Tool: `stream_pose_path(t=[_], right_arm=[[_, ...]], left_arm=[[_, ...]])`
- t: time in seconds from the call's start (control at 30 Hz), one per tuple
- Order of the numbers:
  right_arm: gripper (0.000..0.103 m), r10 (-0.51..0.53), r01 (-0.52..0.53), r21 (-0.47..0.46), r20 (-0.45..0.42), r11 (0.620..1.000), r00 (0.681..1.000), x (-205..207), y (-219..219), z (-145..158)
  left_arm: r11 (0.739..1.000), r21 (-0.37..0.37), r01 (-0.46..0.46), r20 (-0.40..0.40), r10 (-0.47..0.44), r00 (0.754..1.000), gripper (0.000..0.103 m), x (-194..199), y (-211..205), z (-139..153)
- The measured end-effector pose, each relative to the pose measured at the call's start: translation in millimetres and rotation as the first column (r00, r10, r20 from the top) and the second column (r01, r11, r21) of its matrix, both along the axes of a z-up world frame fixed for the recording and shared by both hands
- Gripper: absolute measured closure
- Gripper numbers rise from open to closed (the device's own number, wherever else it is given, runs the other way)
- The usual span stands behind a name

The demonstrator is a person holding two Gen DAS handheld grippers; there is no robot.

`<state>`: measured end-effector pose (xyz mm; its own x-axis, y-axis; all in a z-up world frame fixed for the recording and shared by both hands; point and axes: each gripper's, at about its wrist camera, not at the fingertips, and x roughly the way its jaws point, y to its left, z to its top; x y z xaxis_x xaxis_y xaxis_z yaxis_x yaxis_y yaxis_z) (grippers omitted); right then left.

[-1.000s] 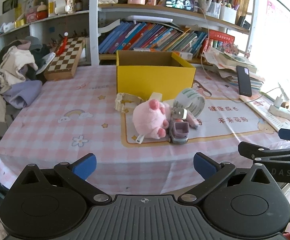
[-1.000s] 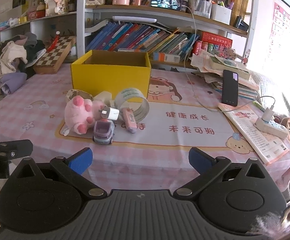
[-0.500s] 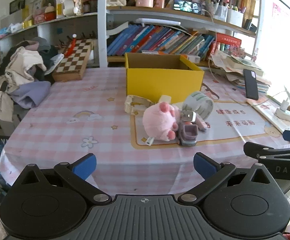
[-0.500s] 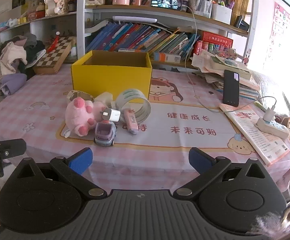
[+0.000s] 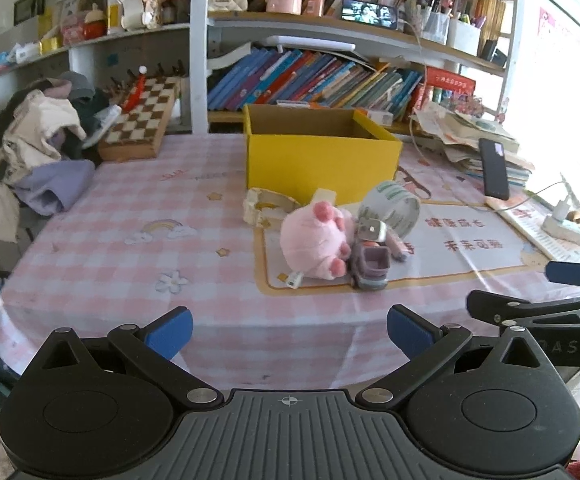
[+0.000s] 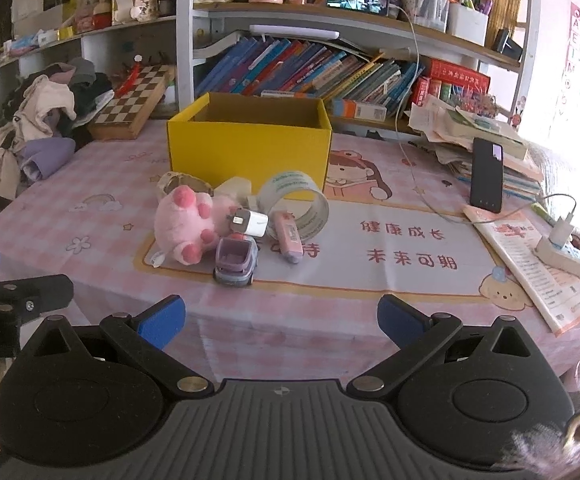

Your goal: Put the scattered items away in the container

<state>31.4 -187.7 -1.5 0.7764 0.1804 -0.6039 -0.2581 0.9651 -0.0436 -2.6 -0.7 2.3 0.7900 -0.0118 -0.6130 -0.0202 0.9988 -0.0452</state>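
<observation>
Both grippers have backed a little away from the table (image 5: 89, 264), so the toys look smaller now. On the table stands the yellow box (image 6: 249, 148), open on top. Just in front of it lie a pink plush pig (image 6: 187, 224), a tape roll (image 6: 298, 204), a small toy car (image 6: 235, 262) and a white plug (image 6: 249, 222), all close together. The left gripper (image 5: 289, 330) and the right gripper (image 6: 279, 318) each have their fingers wide apart, holding nothing.
</observation>
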Motion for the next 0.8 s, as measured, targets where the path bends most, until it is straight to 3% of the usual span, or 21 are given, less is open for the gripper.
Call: stream_pose_path(t=[0.23, 0.4, 0.6, 0.8], right_arm=[[0.000, -0.006, 0.006, -0.016, 0.001, 1.000, 1.000, 3.3, 4.3, -0.9], [0.000, -0.008, 0.008, -0.014, 0.009, 1.000, 1.000, 4.4, 3.2, 0.7], [0.000, -0.020, 0.021, -0.011, 0.016, 1.000, 1.000, 3.2, 0.0, 1.9], [0.000, -0.004, 0.004, 0.028, 0.007, 1.000, 1.000, 1.6, -3.0, 2.0]], left_arm=[[1.000, 0.017, 0.026, 0.008, -0.027, 1.000, 0.000, 3.5, -0.5, 2.1], [0.999, -0.028, 0.043, 0.021, -0.043, 0.999, 0.000, 4.6, 3.8, 3.5], [0.999, -0.037, 0.024, -0.007, -0.024, 1.000, 0.000, 7.9, 5.0, 0.0], [1.000, -0.001, 0.009, -0.037, -0.009, 0.999, 0.000, 8.7, 3.7, -3.4]])
